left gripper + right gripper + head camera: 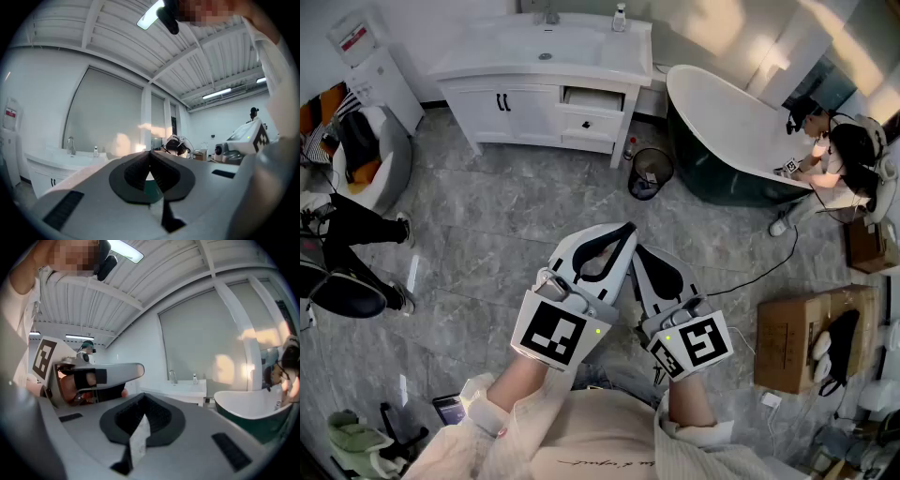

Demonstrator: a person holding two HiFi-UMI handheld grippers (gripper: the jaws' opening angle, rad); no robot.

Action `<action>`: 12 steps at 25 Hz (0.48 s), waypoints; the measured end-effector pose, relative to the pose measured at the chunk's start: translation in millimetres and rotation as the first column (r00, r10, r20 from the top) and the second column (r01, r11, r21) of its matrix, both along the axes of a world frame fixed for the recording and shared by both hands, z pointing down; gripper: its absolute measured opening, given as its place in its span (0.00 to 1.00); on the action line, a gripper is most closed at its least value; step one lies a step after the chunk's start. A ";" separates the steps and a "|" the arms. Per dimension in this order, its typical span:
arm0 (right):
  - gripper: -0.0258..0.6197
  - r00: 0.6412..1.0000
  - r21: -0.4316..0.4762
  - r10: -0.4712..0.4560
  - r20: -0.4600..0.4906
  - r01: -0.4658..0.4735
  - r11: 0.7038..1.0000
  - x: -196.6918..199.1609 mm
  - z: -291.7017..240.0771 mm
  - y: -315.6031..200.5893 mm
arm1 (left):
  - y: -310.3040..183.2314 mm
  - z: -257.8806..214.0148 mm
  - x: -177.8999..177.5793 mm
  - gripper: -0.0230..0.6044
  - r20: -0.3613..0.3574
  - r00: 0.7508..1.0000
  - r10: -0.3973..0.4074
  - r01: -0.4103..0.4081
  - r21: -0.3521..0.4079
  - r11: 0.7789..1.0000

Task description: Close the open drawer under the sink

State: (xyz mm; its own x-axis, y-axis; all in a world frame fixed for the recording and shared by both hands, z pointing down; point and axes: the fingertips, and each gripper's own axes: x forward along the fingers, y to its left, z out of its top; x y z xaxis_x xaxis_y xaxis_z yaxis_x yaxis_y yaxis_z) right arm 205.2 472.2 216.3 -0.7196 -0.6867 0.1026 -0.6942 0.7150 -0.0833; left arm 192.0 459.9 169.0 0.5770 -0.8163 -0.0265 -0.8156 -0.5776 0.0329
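Both my left hand-held gripper (626,230) and right hand-held gripper (640,251) sit near me, jaws together, empty. The open white drawer (592,97) is far ahead under the white sink (546,42); pushing off-centre could skew and jam it

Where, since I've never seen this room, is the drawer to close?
Find the white sink cabinet against the wall, left of the bathtub. On its right side, above a shut drawer, the top drawer stands pulled out, its inside showing.
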 end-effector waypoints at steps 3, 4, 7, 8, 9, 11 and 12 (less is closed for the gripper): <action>0.05 1.000 -0.001 0.010 0.007 -0.010 1.000 0.9 2.0 -1.7 | -2.1 4.1 0.2 0.06 0.010 1.000 0.007 -0.007 -0.003 1.000; 0.05 1.000 -0.002 0.010 0.010 -0.010 1.000 0.9 2.6 -2.3 | -2.7 5.1 0.0 0.06 0.009 1.000 0.006 -0.006 -0.004 1.000; 0.05 1.000 -0.002 0.007 0.017 -0.007 1.000 2.7 3.7 -3.5 | -4.0 7.1 1.0 0.06 0.008 1.000 -0.003 0.003 -0.007 1.000; 0.05 1.000 -0.002 0.006 0.019 -0.006 1.000 4.6 3.7 -3.7 | -4.3 7.8 2.6 0.06 0.010 1.000 -0.006 0.006 -0.008 1.000; 0.05 1.000 -0.001 0.004 0.020 -0.004 1.000 7.1 3.6 -4.2 | -4.7 8.2 4.8 0.06 0.012 1.000 -0.009 0.009 -0.008 1.000; 0.05 1.000 0.001 0.001 0.022 -0.001 1.000 11.8 3.2 -5.4 | -5.5 8.7 9.0 0.06 0.016 1.000 -0.014 0.014 -0.007 1.000; 0.05 1.000 0.001 0.000 0.023 0.000 1.000 13.7 3.2 -6.1 | -5.8 9.0 10.7 0.06 0.018 1.000 -0.017 0.017 -0.007 1.000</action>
